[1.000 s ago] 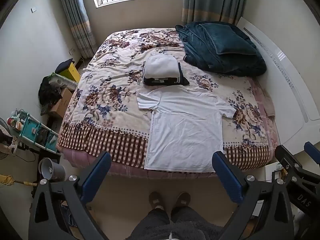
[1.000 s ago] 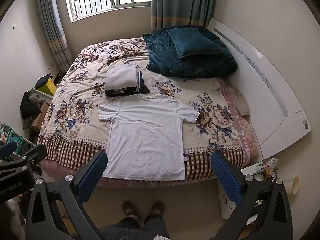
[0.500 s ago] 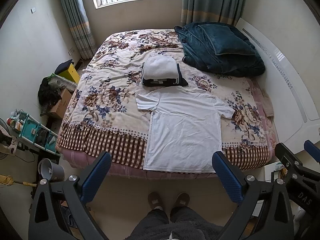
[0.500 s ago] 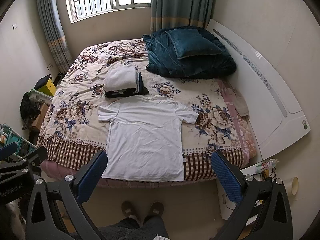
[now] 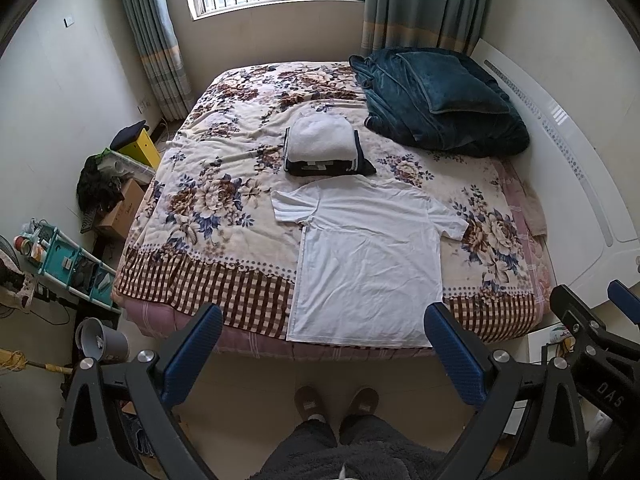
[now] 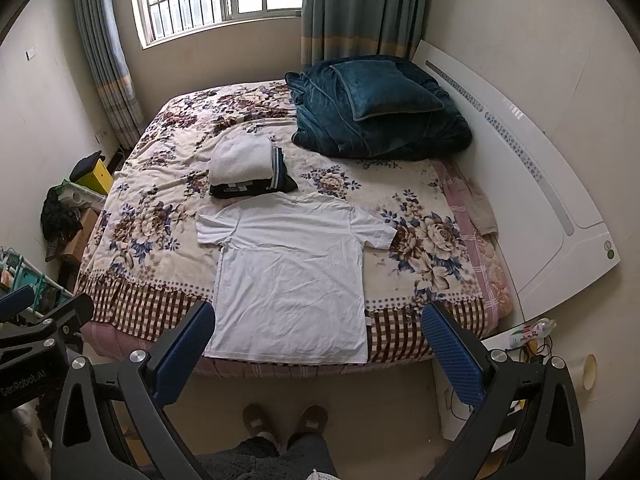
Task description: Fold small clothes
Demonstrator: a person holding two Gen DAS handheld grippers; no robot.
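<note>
Here, one white T-shirt (image 5: 370, 268) lies flat on the bed (image 5: 208, 200), its hem at the near edge, just before one stack of folded clothes (image 5: 324, 148). Left gripper (image 5: 324, 344) and right gripper (image 6: 318, 340) hover above the floor, jaws spread, holding nothing. One reads "GenRobot.AI".

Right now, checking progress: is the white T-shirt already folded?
No, the white T-shirt lies spread flat on the bed, both sleeves out.
</note>
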